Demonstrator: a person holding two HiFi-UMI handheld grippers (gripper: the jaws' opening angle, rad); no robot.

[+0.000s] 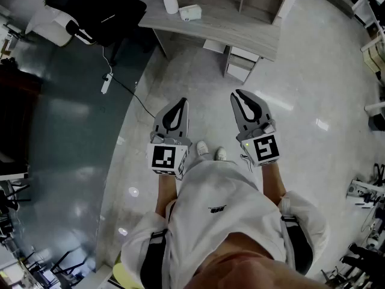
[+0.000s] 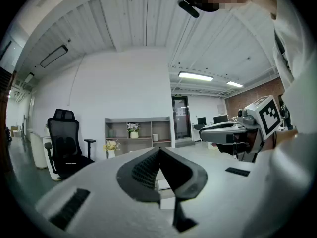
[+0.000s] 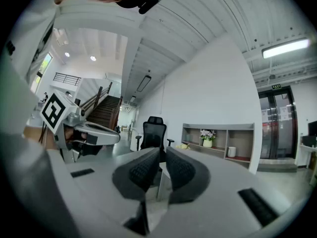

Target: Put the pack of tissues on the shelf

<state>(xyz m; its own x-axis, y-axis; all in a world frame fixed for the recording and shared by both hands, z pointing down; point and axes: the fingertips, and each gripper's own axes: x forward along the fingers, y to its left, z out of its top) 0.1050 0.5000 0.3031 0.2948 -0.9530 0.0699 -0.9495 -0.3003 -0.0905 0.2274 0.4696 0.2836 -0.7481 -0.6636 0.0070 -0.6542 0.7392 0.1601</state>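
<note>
Left gripper (image 1: 180,107) and right gripper (image 1: 239,98) both pinched closed, empty, well short of surface (image 1: 240,29); pack of tissues (image 1: 190,12) lies near its left end beside vase (image 1: 170,2); I should step closer, spread jaws wide, approach level.

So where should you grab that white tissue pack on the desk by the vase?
Probably its two long sides, pinched across the narrow middle, coming down from above. The tissue pack lies flat on the desk, so its top is free, and in the head view the vase stands close by its left end.
</note>
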